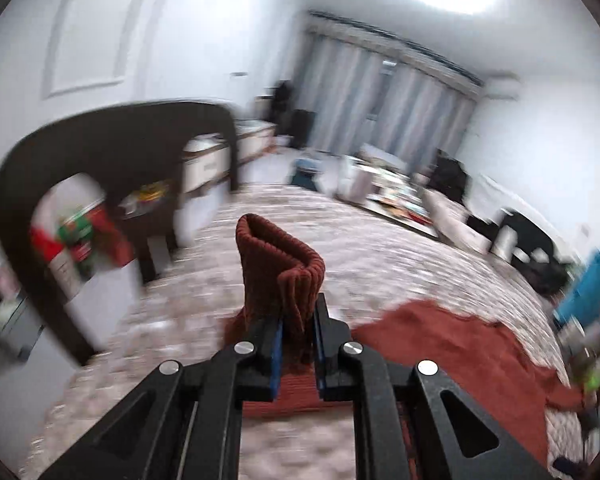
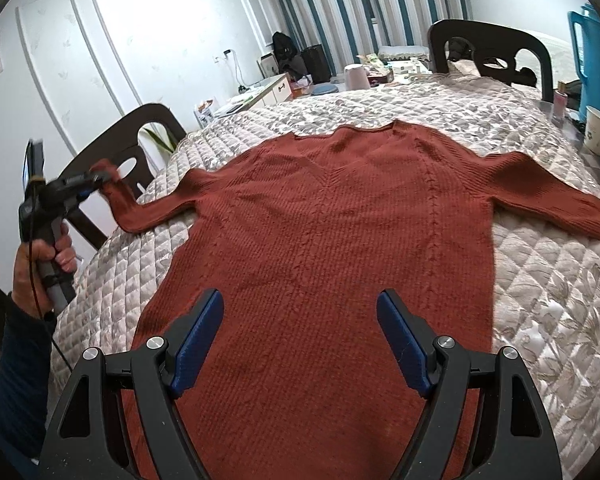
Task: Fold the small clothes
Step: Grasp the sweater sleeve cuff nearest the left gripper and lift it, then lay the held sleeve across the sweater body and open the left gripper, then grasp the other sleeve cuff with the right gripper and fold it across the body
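1. The rust-red sweater (image 2: pixel 340 240) is spread flat, neck towards the far edge, on the quilted table (image 2: pixel 540 300).
2. Its sleeve cuff (image 1: pixel 278 268) is pinched between the closed fingers of the left gripper (image 1: pixel 298 330), lifted at the table's left edge.
3. The right gripper (image 2: pixel 300 336) hangs above the hem, fingers apart, holding nothing.
4. The sleeve should be carried across the chest without dragging the body, and the grip kept firm.

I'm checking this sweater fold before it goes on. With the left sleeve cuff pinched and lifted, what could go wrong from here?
1. The left gripper holds only the ribbed cuff; the knit may slip out or stretch.
2. The right gripper hangs open above the sweater, pinning nothing, so pulling the sleeve could drag the body across the quilt.
3. A paper cup stands near the far sleeve; shifting cloth might tip it.
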`<state>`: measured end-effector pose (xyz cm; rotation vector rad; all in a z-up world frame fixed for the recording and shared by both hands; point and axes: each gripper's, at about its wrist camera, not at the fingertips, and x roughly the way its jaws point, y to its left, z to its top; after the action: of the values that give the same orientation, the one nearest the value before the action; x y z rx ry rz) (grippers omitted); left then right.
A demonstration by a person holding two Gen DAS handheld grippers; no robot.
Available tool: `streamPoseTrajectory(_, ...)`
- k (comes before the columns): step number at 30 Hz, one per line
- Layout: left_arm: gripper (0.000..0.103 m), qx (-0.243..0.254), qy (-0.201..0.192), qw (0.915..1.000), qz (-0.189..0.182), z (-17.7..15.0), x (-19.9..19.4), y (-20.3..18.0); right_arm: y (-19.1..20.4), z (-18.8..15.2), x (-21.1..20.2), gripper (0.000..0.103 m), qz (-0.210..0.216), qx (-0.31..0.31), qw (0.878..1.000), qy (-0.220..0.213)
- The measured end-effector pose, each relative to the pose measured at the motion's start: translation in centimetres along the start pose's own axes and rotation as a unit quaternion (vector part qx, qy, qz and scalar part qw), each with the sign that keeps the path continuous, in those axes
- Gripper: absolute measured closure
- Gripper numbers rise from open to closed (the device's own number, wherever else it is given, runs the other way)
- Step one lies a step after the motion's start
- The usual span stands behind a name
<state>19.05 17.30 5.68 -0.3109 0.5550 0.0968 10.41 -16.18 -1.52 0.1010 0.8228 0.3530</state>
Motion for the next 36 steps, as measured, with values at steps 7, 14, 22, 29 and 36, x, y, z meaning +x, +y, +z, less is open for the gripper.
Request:
streamPoseTrajectory(7, 0.089, 0.131, 0.062, 0.9799, -0.137, -3.9, 2.9, -14.2, -1.9, -0.4, -1.5, 0.024, -0.016, 0.021, 1.000, -0.013)
streamPoseTrajectory(14, 0.085, 0.183, 0.175, 0.9436, -0.213, -9.6, 6.2, -19.8, -4.1, -0.9, -1.9, 0.024, -0.028, 0.050, 0.998, -0.009)
streamPoseTrajectory(22, 0.029, 0.128, 0.112, 0.9581, -0.231, -6.3, 1.9, -15.9, -4.5, 1.2, -0.5, 0.024, 0.011, 0.063, 0.998, -0.011)
streamPoseTrajectory(29, 0.029, 0.091, 0.092, 0.9825, -0.134, -4.7, 2.2, -10.3, -4.0, 5.4, 4.8, 0.040, 0.070, 0.062, 0.995, 0.014)
streamPoseTrajectory(36, 0.029, 0.051, 0.092, 0.9900, -0.094, -4.0, 3.3, -6.2, -3.9, 8.3, 13.7, 0.064, 0.085, 0.077, 0.989, 0.097)
